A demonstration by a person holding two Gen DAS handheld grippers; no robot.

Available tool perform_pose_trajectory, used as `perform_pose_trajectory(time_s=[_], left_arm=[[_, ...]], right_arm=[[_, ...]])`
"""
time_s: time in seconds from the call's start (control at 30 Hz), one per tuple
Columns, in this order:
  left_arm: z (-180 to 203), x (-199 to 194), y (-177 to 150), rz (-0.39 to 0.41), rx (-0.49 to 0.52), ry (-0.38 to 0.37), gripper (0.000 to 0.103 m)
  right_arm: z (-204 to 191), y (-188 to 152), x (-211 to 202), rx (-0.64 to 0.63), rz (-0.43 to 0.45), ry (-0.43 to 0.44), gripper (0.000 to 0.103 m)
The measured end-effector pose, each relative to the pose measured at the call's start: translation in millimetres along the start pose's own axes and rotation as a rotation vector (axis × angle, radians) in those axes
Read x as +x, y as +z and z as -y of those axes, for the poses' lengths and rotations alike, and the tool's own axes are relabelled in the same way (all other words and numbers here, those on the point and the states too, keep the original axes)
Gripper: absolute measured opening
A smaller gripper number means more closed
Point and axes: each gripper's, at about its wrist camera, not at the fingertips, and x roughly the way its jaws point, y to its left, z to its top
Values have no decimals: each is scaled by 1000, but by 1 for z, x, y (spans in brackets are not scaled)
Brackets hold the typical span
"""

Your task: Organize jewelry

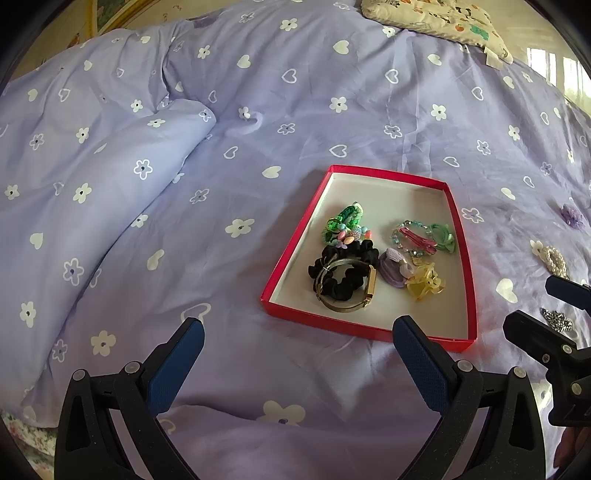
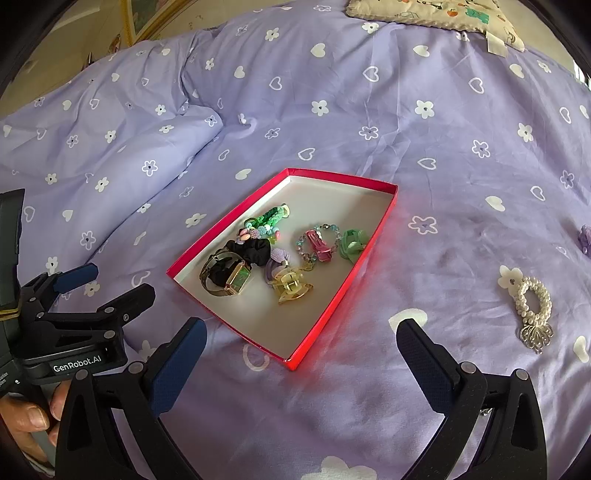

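A red tray [image 1: 463, 258] [image 2: 343, 291] with a white floor lies on the lilac bedspread. It holds a black scrunchie [image 1: 343, 264] with a gold watch [image 2: 236, 278], green and beaded pieces [image 1: 341, 225], a pink clip [image 2: 319, 245], a yellow claw clip [image 2: 291, 286] and more. A pearl scrunchie [image 2: 533, 299] with a silver clip [image 2: 535, 336] lies on the bed right of the tray. My left gripper [image 1: 297, 345] is open and empty near the tray's front left. My right gripper [image 2: 301, 347] is open and empty at the tray's near corner.
A purple item [image 2: 585, 238] lies at the far right of the bed. A folded duvet [image 1: 92, 206] bulges at the left. A patterned pillow [image 1: 439, 18] lies at the back. The left gripper also shows in the right wrist view [image 2: 88, 291].
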Motion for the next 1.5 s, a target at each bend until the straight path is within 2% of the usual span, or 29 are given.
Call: perform_pose_trajectory(time_s=[1.5], left_arm=[[0, -3, -3, 12, 12, 4, 102]], right_arm=[[3, 2, -4, 2, 5, -1, 103]])
